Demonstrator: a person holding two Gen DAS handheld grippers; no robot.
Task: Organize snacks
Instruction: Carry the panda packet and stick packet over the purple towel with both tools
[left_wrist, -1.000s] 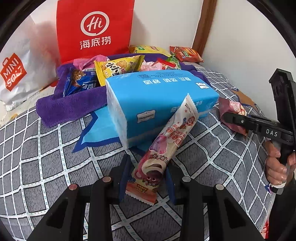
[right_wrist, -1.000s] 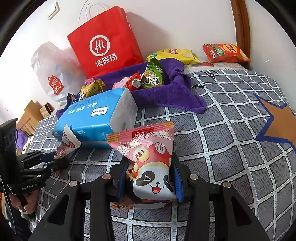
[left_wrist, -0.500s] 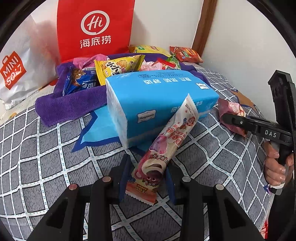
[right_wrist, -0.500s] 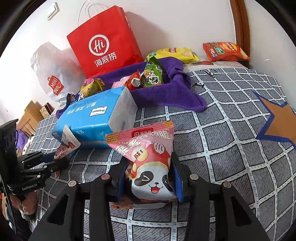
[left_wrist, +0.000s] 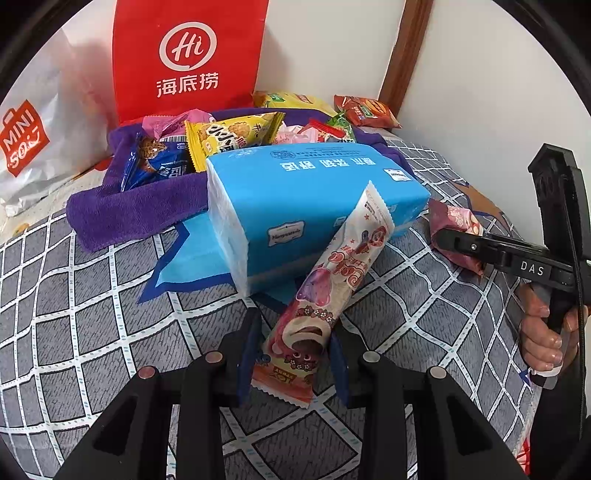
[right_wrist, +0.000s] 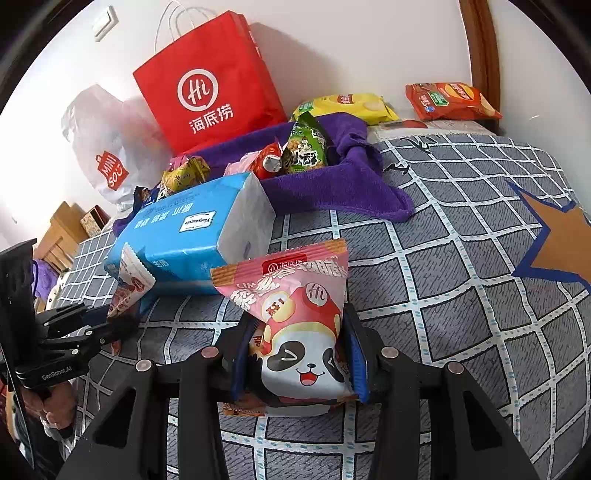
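1. My left hand-held gripper is clamped on the lower end of a long pink snack stick. The stick slants up and away so that its top crimp leans over the near face of the blue tissue pack. Gripping it low keeps the printed side in view.

2. My right hand-held gripper has the panda snack bag between its jaws, which are just easing open. The pads still look to be pressing the bag's sides, so I judge it held, low over the bed just beside the tissue pack's white end.

3. Behind the tissue pack lies the purple towel, bunched up like a nest with several snack packets gathered in it. I take that as the collecting spot.

4. Further behind the tissue pack, a red paper bag and a white plastic bag lean on the wall. A yellow chip bag and a red chip bag lie beyond the towel, not yet gathered.
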